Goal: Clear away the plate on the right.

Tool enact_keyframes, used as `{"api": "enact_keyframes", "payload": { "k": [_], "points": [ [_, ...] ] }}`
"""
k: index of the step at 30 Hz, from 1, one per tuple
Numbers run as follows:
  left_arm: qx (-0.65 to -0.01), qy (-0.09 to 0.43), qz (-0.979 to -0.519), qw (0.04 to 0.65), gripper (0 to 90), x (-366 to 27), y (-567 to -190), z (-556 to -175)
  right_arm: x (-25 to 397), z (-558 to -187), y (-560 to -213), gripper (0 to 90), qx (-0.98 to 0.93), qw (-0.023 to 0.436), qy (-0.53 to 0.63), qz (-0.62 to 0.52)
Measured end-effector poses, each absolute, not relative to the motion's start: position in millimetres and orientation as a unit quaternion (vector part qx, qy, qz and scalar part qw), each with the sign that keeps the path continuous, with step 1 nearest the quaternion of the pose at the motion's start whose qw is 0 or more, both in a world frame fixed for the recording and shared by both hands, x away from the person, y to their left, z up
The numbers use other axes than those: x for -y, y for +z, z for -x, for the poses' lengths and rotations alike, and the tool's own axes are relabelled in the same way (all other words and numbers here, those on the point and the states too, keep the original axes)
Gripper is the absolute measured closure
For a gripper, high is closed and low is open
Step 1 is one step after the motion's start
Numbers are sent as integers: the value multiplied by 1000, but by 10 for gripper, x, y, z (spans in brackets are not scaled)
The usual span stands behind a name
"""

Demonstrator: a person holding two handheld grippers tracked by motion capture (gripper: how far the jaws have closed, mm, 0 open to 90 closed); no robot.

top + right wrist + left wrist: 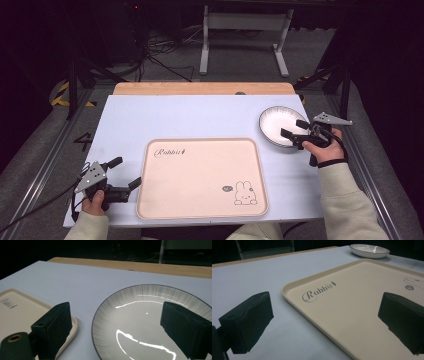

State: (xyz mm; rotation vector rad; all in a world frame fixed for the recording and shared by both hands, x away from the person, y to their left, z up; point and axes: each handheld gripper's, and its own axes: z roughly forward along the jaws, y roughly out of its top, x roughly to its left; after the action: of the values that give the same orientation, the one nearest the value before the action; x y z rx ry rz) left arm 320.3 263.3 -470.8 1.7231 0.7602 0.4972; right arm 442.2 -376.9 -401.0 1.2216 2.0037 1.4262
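On the table (200,115): pale blue top, everything sits on it
Tray (200,177): big beige one, front middle, "Rabbit" print, nothing in it
Plate (275,125): white, dark rim, far right, just past the tray's corner
Right gripper (295,131): jaws wide apart, hanging over the plate's near edge, not gripping anything
Left gripper (124,172): jaws spread too, straddling the tray's left rim, holding nothing
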Motion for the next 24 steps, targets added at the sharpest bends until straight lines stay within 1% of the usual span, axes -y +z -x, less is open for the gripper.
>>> {"api": "enact_keyframes", "payload": {
  "k": [3,9,19,22,23,24],
  "points": [
    [-324,209,-731,563,3,-2624,-4710,-3198,3815,-4472,-3997,129,-717,204,494,-446],
    [-324,211,-733,561,2,-2620,-4709,-3195,3892,-4587,-3986,166,-718,242,463,-460],
    [-323,208,-734,560,2,-2626,-4706,-3204,3953,-4714,-4033,206,-722,252,428,-482],
    [-324,208,-734,559,3,-2625,-4706,-3203,4017,-4771,-4030,220,-721,267,418,-484],
    [-324,208,-734,560,3,-2625,-4706,-3203,4043,-4794,-4033,231,-719,270,416,-486],
    [-323,207,-734,560,2,-2626,-4706,-3205,4073,-4817,-4037,260,-717,266,416,-492]
  ]
}}
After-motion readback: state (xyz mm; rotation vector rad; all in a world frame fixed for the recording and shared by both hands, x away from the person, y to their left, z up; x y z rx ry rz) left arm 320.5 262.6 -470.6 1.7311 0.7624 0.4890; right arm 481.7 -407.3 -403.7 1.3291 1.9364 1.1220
